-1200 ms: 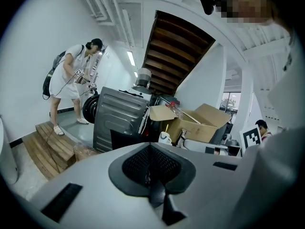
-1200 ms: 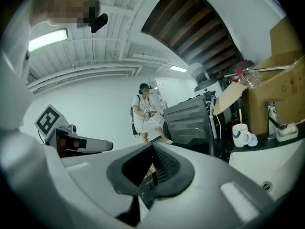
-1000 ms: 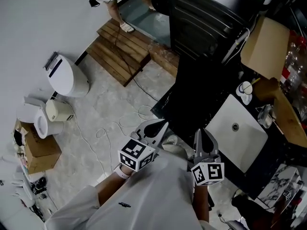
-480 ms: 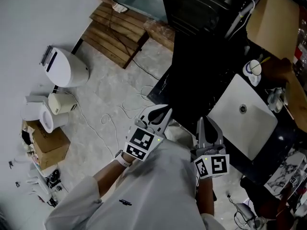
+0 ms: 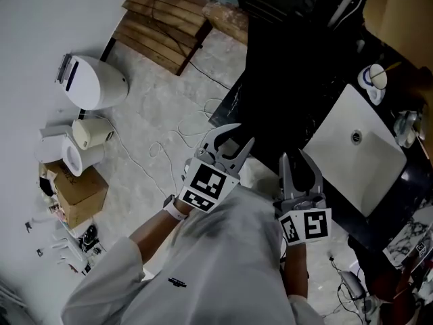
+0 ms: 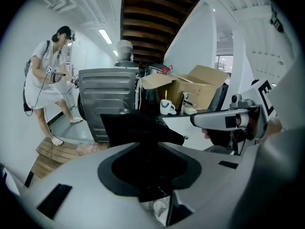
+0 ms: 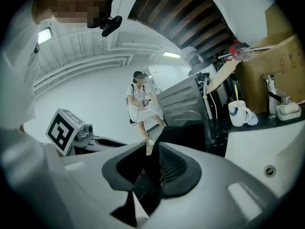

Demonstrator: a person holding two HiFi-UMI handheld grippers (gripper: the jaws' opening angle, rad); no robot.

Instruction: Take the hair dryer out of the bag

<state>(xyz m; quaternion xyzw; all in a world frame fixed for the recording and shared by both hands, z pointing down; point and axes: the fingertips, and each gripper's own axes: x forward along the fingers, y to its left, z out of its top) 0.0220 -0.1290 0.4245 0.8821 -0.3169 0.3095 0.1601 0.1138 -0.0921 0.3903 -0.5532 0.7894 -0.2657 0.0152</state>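
No hair dryer shows in any view. A black mass (image 5: pixel 284 100) lies over the dark counter ahead of both grippers; its folded black edge (image 6: pixel 138 128) fills the left gripper view just beyond the jaws. I cannot tell whether it is the bag. My left gripper (image 5: pixel 233 139) hangs at that black edge with its jaws opening and nothing between them; in its own view the gap (image 6: pixel 153 194) is bare. My right gripper (image 5: pixel 295 160) stands beside it, nearer the sink. Its jaws are opening too, and their gap (image 7: pixel 147 175) holds nothing.
A white sink (image 5: pixel 355 151) is set in the counter at the right, a mug (image 5: pixel 374 76) behind it. On the floor at the left are a cardboard box (image 5: pixel 78 191), white appliances (image 5: pixel 95 83), loose cables (image 5: pixel 169 154) and a wooden pallet (image 5: pixel 162 26). Another person (image 6: pixel 45 80) stands beyond.
Both grippers' jaws were together before and now stand apart. Both hands have sunk toward the black edge of the counter, and the left gripper has rolled a little.
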